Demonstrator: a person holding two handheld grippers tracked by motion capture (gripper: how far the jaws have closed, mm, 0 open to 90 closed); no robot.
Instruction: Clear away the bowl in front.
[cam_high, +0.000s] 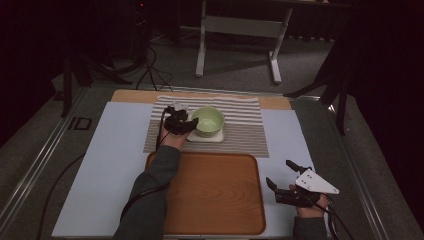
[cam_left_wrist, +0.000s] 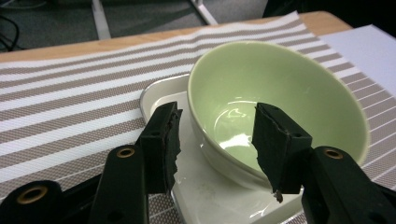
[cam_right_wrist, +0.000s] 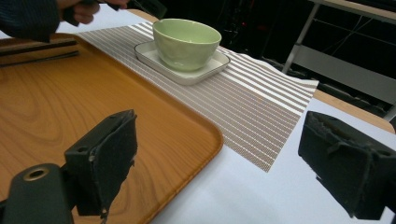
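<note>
Left gripper view has the left gripper (cam_left_wrist: 215, 140) spread astride the near rim of the green bowl (cam_left_wrist: 275, 93), not yet pinching. Glazed, stiff, likely slippery and breakable; the rim looks the best hold. Under the bowl sits a white dish (cam_left_wrist: 161, 93) on a striped mat (cam_left_wrist: 70, 93); nearer lies a wooden tray (cam_high: 210, 195). Right gripper (cam_high: 282, 175) idles spread, beside the tray.

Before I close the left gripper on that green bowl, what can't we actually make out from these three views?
- High view: the near rim of the green bowl is covered by the left gripper, so contact is unclear.
- Left gripper view: the bowl's foot on the white plate is hidden behind the open jaws.
- Right gripper view: the left gripper is cut off by the top edge; the right gripper is open on nothing.
</note>
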